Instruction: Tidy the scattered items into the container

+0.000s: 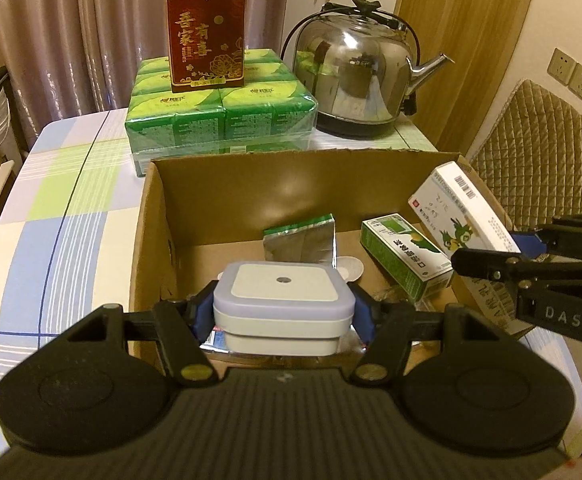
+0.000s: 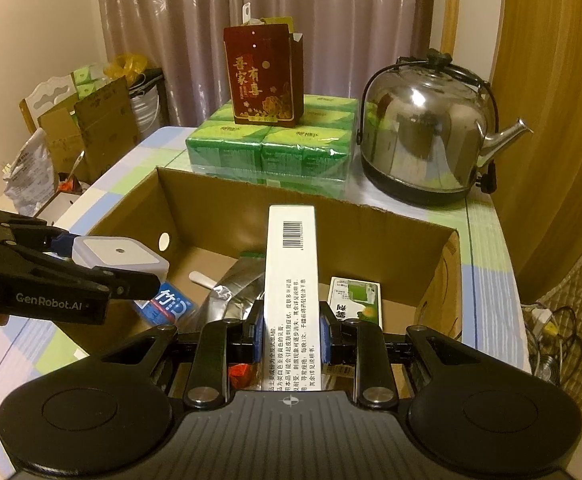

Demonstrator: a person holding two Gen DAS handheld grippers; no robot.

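Over cardboard box [image 1: 149, 216]: slim carton [image 2: 291, 272] gripped.

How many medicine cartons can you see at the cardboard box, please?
2: a white carton gripped by the right gripper above the box, and a green carton lying inside. Others may be hidden.

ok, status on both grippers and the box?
Left gripper shut on white square plastic case. Right gripper shut on white carton. Both over brown cardboard box; nothing blocking.

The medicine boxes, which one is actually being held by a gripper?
The white box with the barcode, clamped in the right gripper above the cardboard box. The green-and-white box lies loose inside.
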